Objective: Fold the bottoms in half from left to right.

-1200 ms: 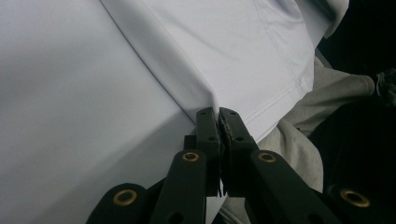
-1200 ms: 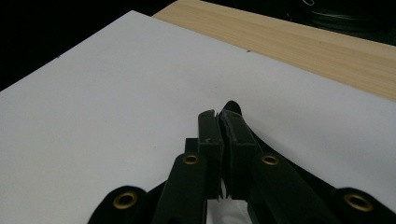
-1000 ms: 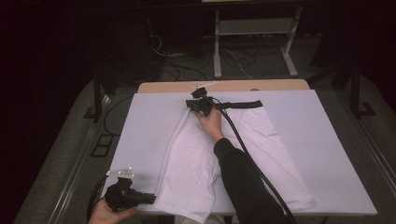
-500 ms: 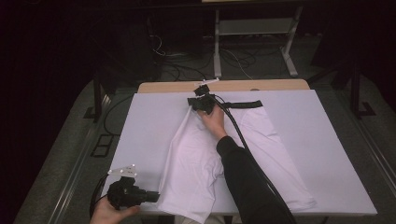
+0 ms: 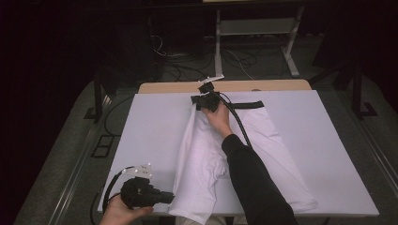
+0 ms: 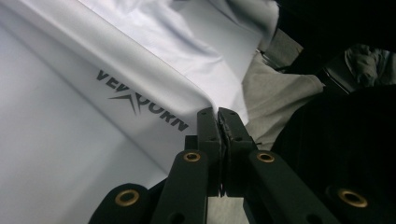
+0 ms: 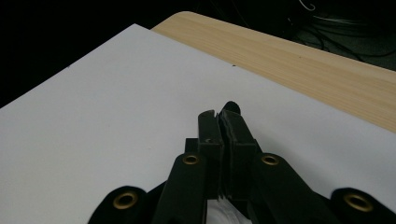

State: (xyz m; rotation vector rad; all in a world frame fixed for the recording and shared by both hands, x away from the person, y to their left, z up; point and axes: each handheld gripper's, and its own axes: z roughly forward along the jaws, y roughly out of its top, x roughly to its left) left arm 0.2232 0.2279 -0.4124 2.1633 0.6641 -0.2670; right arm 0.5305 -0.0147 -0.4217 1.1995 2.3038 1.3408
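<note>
Fingers (image 6: 218,122) of our left gripper (image 5: 165,197) and right gripper (image 5: 196,104) pinch the white trousers (image 5: 263,154) at hem and waist on the desk (image 5: 150,126); we judge the lengthwise fold is in hand, so next we carry this edge across together.

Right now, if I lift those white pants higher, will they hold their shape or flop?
Probably flop: the white pants already lie creased and folded over. They look thin and light, so likely easy lifting. The left gripper pinches just an edge, so slipping is possible.
</note>
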